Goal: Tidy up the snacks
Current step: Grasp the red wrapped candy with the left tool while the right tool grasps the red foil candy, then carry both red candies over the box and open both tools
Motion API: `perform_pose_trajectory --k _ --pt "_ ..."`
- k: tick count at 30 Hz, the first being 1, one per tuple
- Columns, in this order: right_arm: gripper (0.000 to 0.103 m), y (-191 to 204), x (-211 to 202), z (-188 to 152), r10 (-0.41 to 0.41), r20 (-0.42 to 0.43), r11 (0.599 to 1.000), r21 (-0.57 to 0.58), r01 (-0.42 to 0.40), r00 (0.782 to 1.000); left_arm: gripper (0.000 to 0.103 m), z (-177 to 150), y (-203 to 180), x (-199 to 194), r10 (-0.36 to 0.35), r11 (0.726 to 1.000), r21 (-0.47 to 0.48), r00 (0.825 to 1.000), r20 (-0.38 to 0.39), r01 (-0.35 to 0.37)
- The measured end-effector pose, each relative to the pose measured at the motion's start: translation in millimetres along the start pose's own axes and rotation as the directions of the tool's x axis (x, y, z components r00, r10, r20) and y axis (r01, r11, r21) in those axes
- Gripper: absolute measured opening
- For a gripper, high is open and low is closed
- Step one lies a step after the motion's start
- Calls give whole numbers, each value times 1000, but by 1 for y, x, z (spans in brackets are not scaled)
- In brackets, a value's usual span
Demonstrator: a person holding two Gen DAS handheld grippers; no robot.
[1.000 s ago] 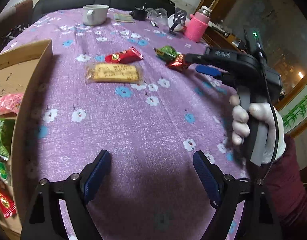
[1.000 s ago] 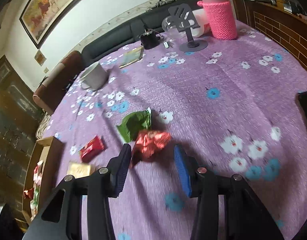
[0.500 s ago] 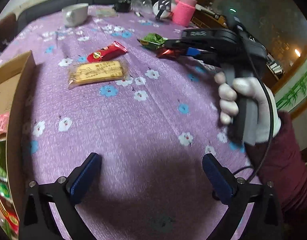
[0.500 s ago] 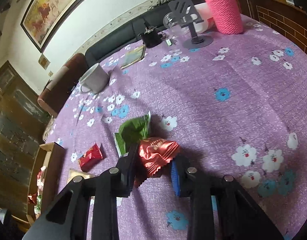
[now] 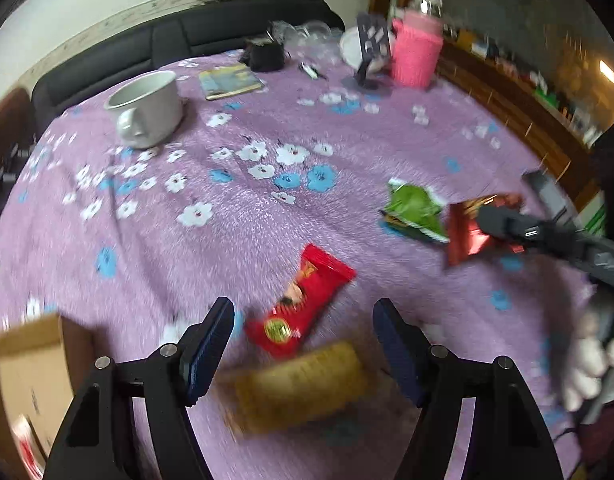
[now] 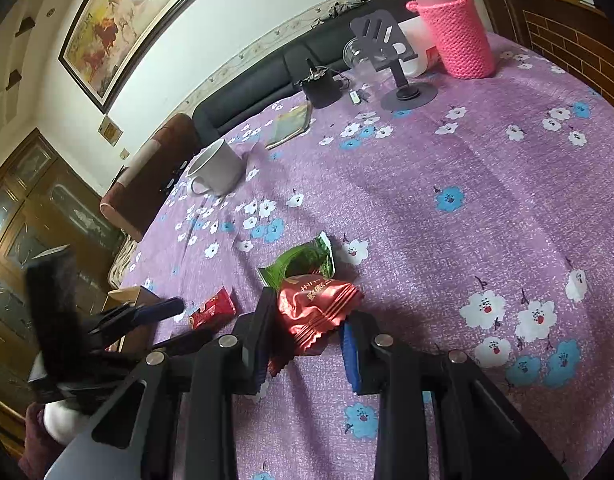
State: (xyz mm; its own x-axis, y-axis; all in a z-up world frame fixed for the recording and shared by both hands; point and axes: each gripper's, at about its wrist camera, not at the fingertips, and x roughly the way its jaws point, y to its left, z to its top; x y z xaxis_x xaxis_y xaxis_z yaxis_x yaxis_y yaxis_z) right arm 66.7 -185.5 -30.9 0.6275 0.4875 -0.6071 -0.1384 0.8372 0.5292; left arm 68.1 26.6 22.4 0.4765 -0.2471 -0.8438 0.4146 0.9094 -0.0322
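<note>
While the right hand-held gripper (image 6: 307,336) pinches the light, crinkly red snack packet (image 6: 317,306) mid-body, the left hand-held gripper (image 5: 303,344) gapes empty; probably slippery foil.

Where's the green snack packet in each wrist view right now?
Left wrist: green snack packet right of centre, flat on the cloth beside the dark red packet.
Right wrist: green snack packet at centre, just beyond the right claw.
Shared landmark: white mug, far left of the packet.
</note>
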Motion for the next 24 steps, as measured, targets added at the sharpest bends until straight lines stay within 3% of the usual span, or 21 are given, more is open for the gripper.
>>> perform_pose_trajectory --k 2,4,5,6,7,13,20,24 --pt "28 -1 0 1 4 2 1000 2 -4 1000 75 4 -5 12 31 998 52 999 -19 -30" --pt "28 -3 -1 2 7 5 1000 8 -7 1000 49 6 -10 17 21 997 78 999 -26 -19" --pt "28 -4 -1 2 7 5 1000 11 -7 1000 42 6 -10 16 17 998 69 1000 -25 -15" --pt "28 -5 -1 2 7 5 1000 15 -7 1000 25 7 -10 15 26 997 70 999 -25 -24" --pt "28 -6 -1 3 6 5 1000 19 -6 1000 20 8 -10 14 17 998 61 1000 -26 -16" --pt "28 -3 -3 2 24 17 1000 9 -24 1000 20 -5 2 -3 -26 999 -37 1000 2 26" --pt "28 12 -7 -3 61 31 997 -45 -60 998 20 -28 17 -60 -80 984 -150 990 117 98" --pt "28 22 -4 -9 61 23 995 -82 -59 998 20 -50 34 -98 -49 976 -203 984 173 84"
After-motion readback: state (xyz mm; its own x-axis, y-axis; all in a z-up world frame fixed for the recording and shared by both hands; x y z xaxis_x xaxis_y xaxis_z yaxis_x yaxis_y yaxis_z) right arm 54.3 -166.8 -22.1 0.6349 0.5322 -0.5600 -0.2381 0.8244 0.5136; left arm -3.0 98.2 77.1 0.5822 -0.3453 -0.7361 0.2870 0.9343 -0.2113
